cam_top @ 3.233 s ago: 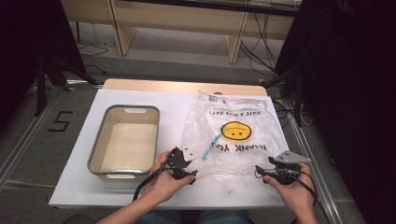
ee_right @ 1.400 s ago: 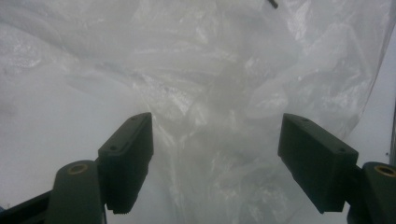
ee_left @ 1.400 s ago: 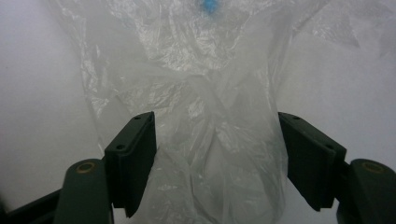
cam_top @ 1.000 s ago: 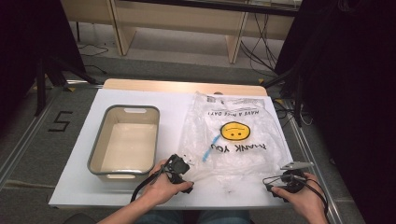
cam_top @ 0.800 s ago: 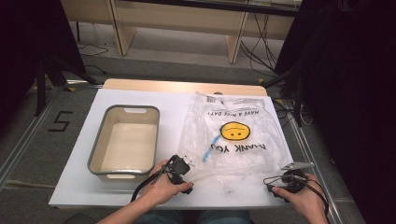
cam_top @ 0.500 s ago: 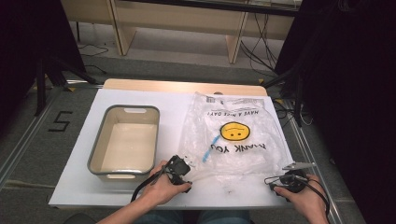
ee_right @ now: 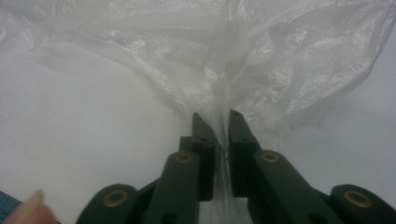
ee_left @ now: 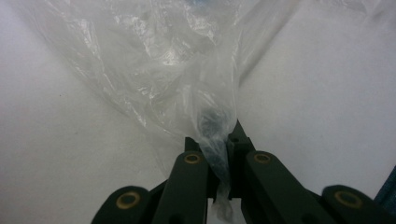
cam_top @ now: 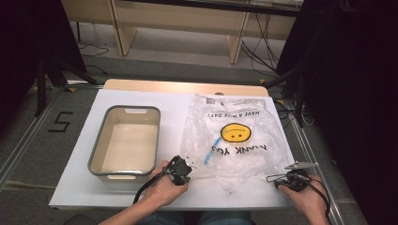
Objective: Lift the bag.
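Both tongs (ee_left: 218, 140) newly clamped on bag (cam_top: 234, 140)

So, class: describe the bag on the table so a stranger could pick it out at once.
On the white table, right of the grey tub, lies a crumpled clear plastic bag. A yellow smiley face and "THANK YOU" lettering, upside down in the high view, set it apart.

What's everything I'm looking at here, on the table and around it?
Bag: one, clear plastic with a yellow smiley and dark lettering, flat on the table's right half.
Tub: one, grey rim, cream inside, left of the bag.
Table: one, white top.
Shelving: one, pale wood, behind the table.
Left hand-held gripper: one, black, shut on the bag's near left corner.
Right hand-held gripper: one, black, shut on the bag's near right corner.
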`<state>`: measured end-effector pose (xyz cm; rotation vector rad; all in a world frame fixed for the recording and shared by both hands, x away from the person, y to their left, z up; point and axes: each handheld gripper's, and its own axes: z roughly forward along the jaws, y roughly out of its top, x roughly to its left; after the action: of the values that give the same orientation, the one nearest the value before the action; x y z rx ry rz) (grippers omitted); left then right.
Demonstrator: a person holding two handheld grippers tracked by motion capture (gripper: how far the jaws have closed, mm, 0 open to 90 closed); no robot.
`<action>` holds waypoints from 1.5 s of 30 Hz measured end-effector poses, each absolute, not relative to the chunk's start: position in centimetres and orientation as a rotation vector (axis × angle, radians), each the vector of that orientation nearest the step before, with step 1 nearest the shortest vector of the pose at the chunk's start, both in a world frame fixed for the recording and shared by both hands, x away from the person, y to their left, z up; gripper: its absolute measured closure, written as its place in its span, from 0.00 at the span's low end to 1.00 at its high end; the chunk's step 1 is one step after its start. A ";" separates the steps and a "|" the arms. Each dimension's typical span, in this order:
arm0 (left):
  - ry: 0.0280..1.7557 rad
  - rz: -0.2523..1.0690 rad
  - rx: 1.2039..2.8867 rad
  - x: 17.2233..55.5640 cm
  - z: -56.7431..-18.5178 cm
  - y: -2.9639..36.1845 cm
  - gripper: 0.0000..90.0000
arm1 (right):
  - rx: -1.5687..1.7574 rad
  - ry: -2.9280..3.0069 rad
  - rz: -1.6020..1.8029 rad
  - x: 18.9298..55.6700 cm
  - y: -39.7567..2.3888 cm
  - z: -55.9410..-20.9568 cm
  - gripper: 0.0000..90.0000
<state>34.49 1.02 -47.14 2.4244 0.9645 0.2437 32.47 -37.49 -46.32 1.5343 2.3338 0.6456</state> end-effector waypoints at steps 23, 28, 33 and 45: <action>0.865 0.394 2.269 34.0 -43.1 2.0 0.99 | 1.538 2.247 0.728 32.4 -37.6 -44.8 1.00; 0.854 0.418 2.253 34.0 -42.6 2.1 0.99 | 1.529 2.217 0.749 32.3 -37.7 -44.4 1.00; 0.844 0.437 2.239 33.9 -42.1 2.2 0.99 | 1.526 2.199 0.756 32.3 -37.7 -44.2 1.00; 0.855 0.465 2.185 34.2 -41.1 2.8 0.99 | 1.480 2.136 0.801 32.1 -37.4 -42.9 1.00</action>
<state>34.18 2.78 -41.15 2.1853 0.8550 0.4653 32.10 -37.42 -42.91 1.4805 2.1362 0.8008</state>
